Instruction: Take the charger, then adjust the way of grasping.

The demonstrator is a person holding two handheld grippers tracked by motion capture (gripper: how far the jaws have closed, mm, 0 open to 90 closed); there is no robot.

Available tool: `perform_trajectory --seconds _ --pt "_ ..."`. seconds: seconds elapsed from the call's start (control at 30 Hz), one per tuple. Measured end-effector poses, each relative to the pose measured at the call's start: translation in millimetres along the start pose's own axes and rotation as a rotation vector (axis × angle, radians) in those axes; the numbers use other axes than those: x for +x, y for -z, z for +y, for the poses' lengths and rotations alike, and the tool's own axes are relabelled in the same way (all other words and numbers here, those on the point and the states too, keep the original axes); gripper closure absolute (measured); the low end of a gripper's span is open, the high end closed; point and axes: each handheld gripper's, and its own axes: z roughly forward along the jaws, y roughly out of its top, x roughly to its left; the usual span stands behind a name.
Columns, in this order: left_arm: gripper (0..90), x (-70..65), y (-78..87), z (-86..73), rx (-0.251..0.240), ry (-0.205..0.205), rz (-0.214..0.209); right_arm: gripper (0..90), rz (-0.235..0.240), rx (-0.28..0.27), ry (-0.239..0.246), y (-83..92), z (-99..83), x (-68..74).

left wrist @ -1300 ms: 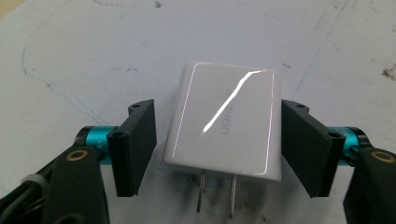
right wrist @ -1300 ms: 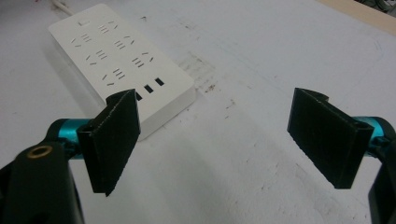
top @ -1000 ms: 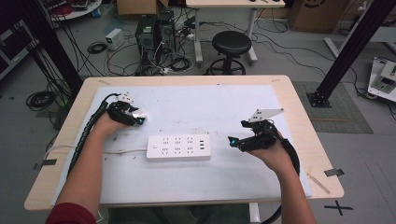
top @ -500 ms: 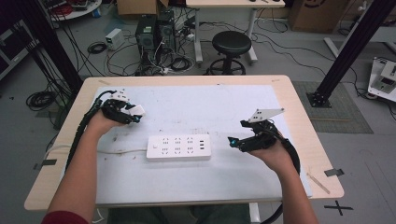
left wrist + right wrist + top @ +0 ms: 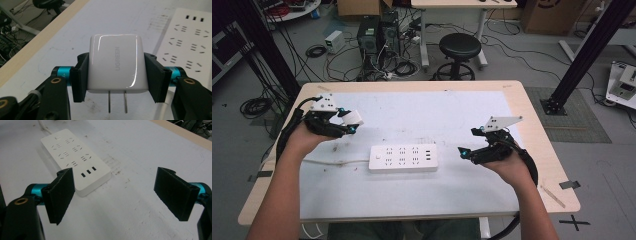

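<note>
White tabletop [image 5: 422,200] | my left gripper [image 5: 346,123] pinching white charger [image 5: 115,63], lifted off table, prongs toward me | power strip [image 5: 403,158] mid-table | my right gripper [image 5: 469,142] jaws spread, empty

The left gripper [image 5: 346,123] clamps a white charger [image 5: 353,117] above the table [image 5: 522,107] — left of the strip [image 5: 402,158]. The right gripper [image 5: 471,142] gapes — beside the strip.

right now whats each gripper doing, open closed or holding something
left gripper: closed on the white UGREEN charger, prongs free.
right gripper: open, holding nothing, near the power strip.
</note>
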Motion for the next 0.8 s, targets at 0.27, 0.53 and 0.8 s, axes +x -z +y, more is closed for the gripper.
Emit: perform_trajectory --seconds 0.27,0.53,0.8 --pt "42.5 -19.2 9.2 0.1 -0.016 -0.031 -0.028 17.5 0.005 0.000 0.008 0.1 3.5 2.8" --pt "42.5 -31.4 5.0 -2.1 -0.015 -0.049 -0.039 17.5 0.025 0.009 0.015 -5.7 6.4 3.5" --pt "42.4 -56.8 -3.1 4.5 -0.040 -0.123 -0.085 17.5 0.034 0.004 0.015 -4.3 10.8 8.9"
